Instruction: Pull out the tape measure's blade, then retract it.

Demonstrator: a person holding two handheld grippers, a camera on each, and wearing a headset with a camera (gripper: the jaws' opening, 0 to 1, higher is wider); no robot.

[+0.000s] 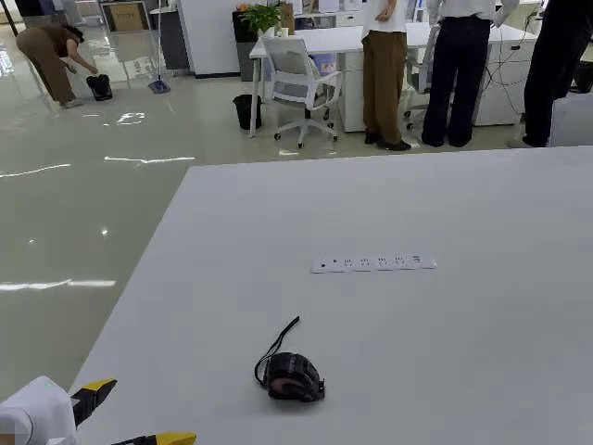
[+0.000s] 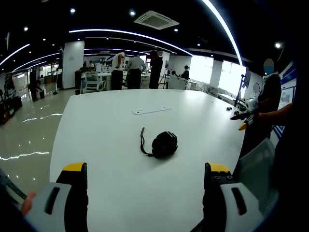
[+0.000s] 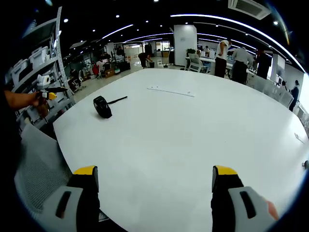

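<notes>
**benchrat:** ok, where's the tape measure (image 1: 292,375) at right now?

**tapeguy:** sitting on the white worktop (image 1: 445,324), toward the near edge. Its black strap (image 1: 278,338) trails off toward the power strip (image 1: 373,263), which lies flat further back, well apart from it.

**benchrat:** and the grippers?

**tapeguy:** both have their jaws spread wide, holding nothing. The left gripper (image 2: 146,167) points pretty much straight at the tape measure (image 2: 164,144), near but not touching. The right gripper (image 3: 155,170) is way off to the side, and in its view the tape measure (image 3: 102,106) is far off to the left across the worktop.
</notes>
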